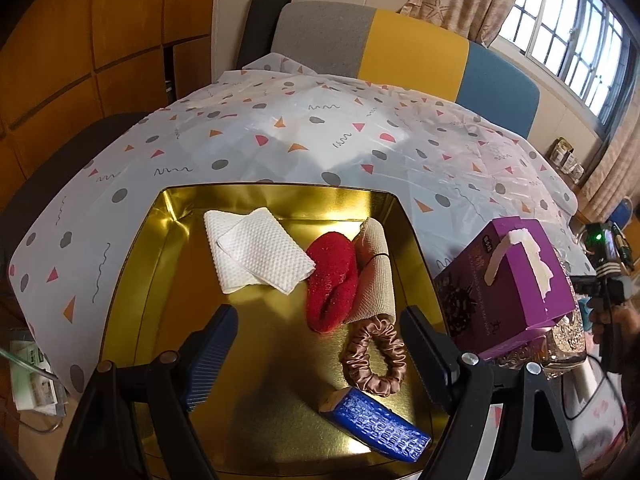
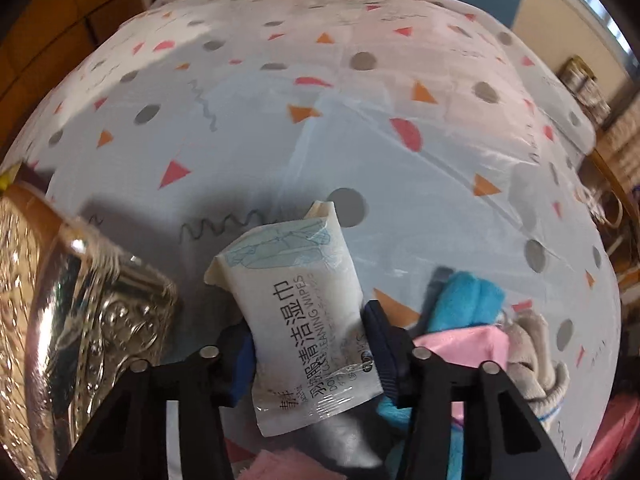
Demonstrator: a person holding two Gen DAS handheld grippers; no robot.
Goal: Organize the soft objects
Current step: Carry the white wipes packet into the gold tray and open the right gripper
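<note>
In the left wrist view a gold tin tray (image 1: pixel 132 280) holds a white folded paper towel (image 1: pixel 256 254), a red fuzzy sock (image 1: pixel 332 284), a beige rolled bandage (image 1: pixel 374 268), a brown satin scrunchie (image 1: pixel 374 356) and a blue textured pack (image 1: pixel 376 424). My left gripper (image 1: pixel 316 344) is open and empty above the tray. In the right wrist view my right gripper (image 2: pixel 308 340) is shut on a white cleaning wipes packet (image 2: pixel 296 312), held above the tablecloth. Blue (image 2: pixel 468 300), pink (image 2: pixel 468 344) and grey (image 2: pixel 536 356) soft cloths lie to its right.
A purple tissue box (image 1: pixel 508 280) sits on a clear glass container (image 1: pixel 568 340) right of the tray; that container's shiny wall (image 2: pixel 80 320) fills the left of the right wrist view. The patterned tablecloth (image 1: pixel 320 140) covers the table. A grey, yellow and blue chair (image 1: pixel 400 52) stands behind.
</note>
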